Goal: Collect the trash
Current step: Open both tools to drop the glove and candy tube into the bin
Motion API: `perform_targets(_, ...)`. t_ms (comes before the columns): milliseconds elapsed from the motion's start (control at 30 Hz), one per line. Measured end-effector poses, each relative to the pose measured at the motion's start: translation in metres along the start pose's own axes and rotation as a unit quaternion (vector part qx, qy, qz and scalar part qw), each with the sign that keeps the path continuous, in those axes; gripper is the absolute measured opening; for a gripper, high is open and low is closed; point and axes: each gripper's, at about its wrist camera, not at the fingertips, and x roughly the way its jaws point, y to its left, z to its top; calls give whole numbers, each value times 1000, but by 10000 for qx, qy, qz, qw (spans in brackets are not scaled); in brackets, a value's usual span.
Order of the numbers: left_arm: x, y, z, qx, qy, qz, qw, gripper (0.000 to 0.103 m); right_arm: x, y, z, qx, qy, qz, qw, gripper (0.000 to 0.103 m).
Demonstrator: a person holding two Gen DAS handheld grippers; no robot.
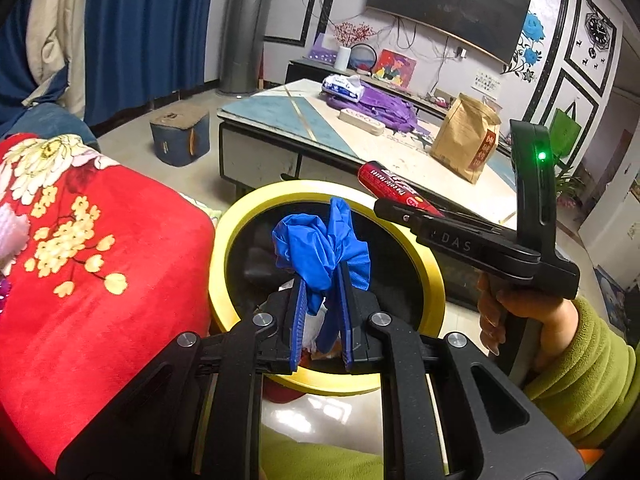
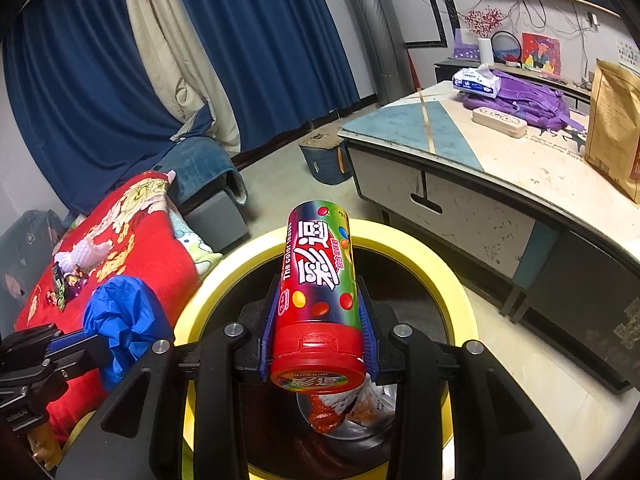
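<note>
Releasing too early is judged to be the main danger at this moment. The blue glove (image 1: 320, 246) is clenched between the left tongs (image 1: 320, 316), which are held above the opening of the yellow-rimmed bin (image 1: 224, 240). Because the glove is soft and crumpled, a fold could stay caught on a blue pad when the tongs are opened, and the glove could then be dragged out again or dropped on the yellow rim. In the right wrist view the glove is seen near the left edge of the bin, close to the red blanket (image 1: 100, 248), so a fall onto the blanket cannot be excluded.

The candy tube (image 2: 320, 292) is gripped by its sides in the right tongs (image 2: 320, 320), with the red cap toward the camera, and it is held over the bin opening. The tube is smooth and round, so it could slip, or it could strike the rim and roll away on the floor if it is let go at an angle. The two tools are near each other above the same opening, and a collision is possible.

Inside the bin, a black liner is seen, and some crumpled wrappers (image 2: 352, 408) with red, white and silver parts are lying at the bottom. On the blanket, a few small candy wrappers (image 2: 64, 282) are not yet collected.
</note>
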Motion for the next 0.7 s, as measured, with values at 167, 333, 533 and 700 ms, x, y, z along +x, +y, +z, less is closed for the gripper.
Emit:
perform_targets(167,12,-3,-3,21,188,-40,9998,9,5,-4,-4,44,111,41,9999,32)
perform_targets(333,21,-5,-2,77,286,-85,9995,9,9,-8,-6,105,172,86,9998,33)
perform_targets(533,24,-1,3,44,207,-47,9998,35,4,-17,-4,321,75,78,9994,49)
perform_targets(700,15,-1,2,31,17,-13,10000,60,-2,-19,1,440,-75,112,9989,56)
